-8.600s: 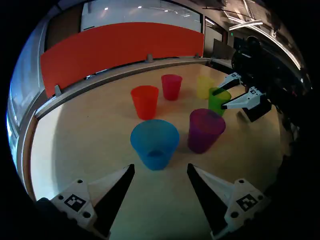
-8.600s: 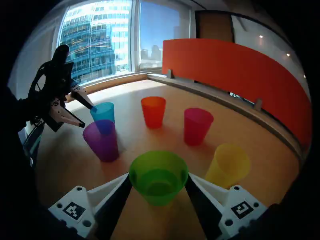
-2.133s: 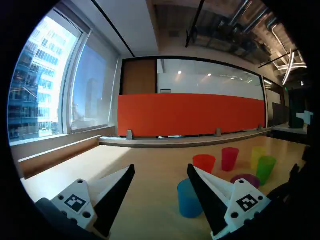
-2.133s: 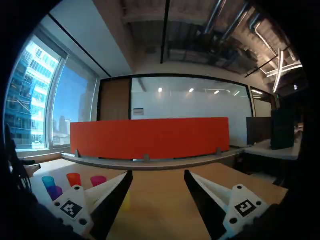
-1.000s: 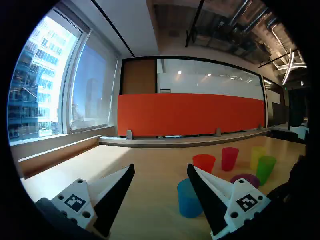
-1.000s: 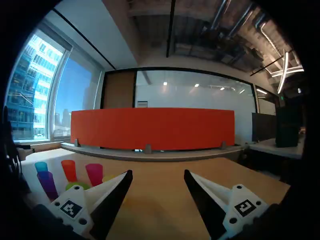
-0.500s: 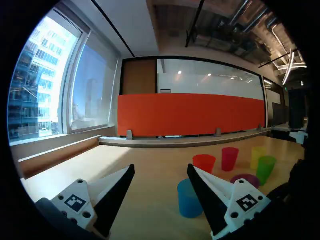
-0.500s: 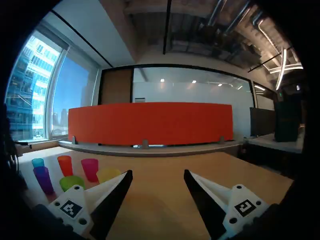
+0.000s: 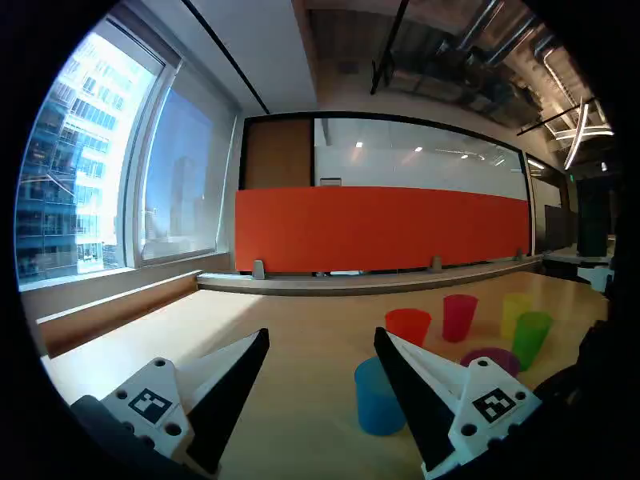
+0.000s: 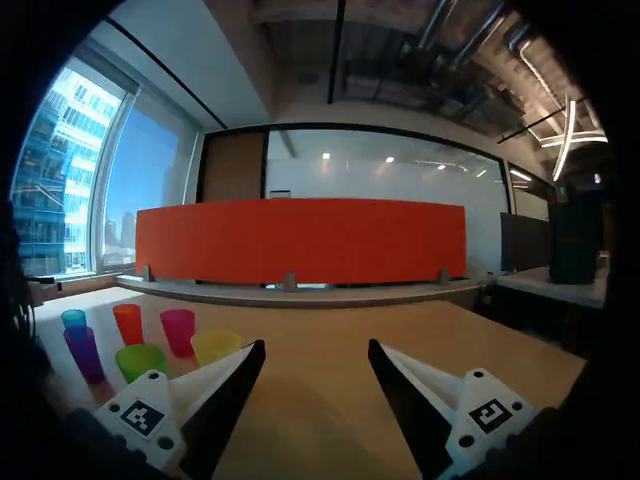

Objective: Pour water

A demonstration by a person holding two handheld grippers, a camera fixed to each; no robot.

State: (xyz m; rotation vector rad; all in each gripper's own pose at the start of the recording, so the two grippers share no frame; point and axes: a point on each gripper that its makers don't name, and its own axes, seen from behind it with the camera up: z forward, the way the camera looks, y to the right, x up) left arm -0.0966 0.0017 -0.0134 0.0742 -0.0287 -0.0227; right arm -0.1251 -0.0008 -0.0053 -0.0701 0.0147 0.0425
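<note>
Several coloured plastic cups stand on the wooden table (image 9: 312, 336). In the left gripper view a blue cup (image 9: 376, 396) is closest, partly behind my right finger, with an orange cup (image 9: 408, 326), pink cup (image 9: 459, 316), yellow cup (image 9: 514, 313), green cup (image 9: 532, 338) and purple cup (image 9: 496, 358) beyond. My left gripper (image 9: 320, 344) is open and empty. In the right gripper view the cups sit at far left: blue (image 10: 74, 319), purple (image 10: 84, 353), orange (image 10: 128, 322), pink (image 10: 178, 331), green (image 10: 141, 361), yellow (image 10: 214, 347). My right gripper (image 10: 316, 356) is open and empty.
A long orange divider panel (image 9: 376, 228) runs along the table's far edge. Tall windows (image 9: 72, 192) are on the left. Another desk with a dark object (image 10: 572, 256) stands at the right. Bare tabletop (image 10: 336, 368) lies ahead of the right gripper.
The right gripper view has risen and shifted slightly, so all the cups now show at its left. The left gripper view has stayed still.
</note>
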